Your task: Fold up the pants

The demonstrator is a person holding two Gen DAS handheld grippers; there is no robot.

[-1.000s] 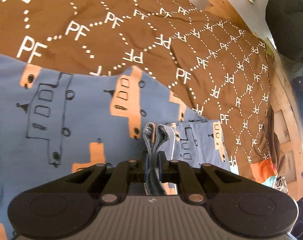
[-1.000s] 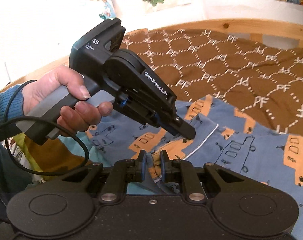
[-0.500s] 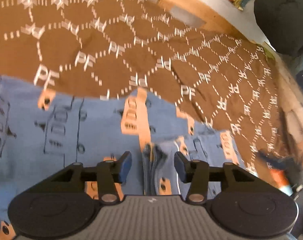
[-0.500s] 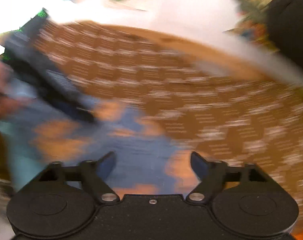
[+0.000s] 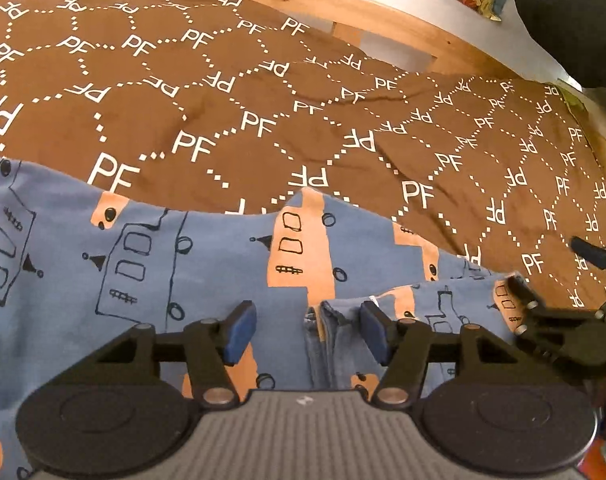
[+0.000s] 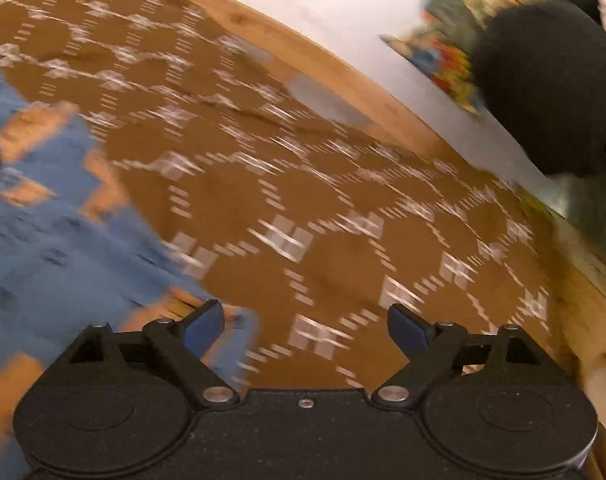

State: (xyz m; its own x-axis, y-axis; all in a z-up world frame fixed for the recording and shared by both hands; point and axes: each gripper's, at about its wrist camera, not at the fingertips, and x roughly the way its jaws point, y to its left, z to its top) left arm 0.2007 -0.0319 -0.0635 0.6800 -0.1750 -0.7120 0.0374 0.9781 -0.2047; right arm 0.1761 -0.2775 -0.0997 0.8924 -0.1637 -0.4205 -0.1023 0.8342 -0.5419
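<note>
Pants [image 5: 151,264] sharp under left gripper [image 5: 307,334] — right gripper [image 6: 305,326] blurred; both spread apart.

Blue pants [image 5: 207,264], orange truck-and-building print with black outlines, lying flat across brown patterned bedspread; folded layers stacked at near edge, thick seam bunch showing at centre; right wrist view: same pants [image 6: 43,248] motion-blurred, at left

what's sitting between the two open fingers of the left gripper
In the left wrist view, the bunched edge of the blue truck-print pants lies between the left gripper fingers, untouched.
</note>
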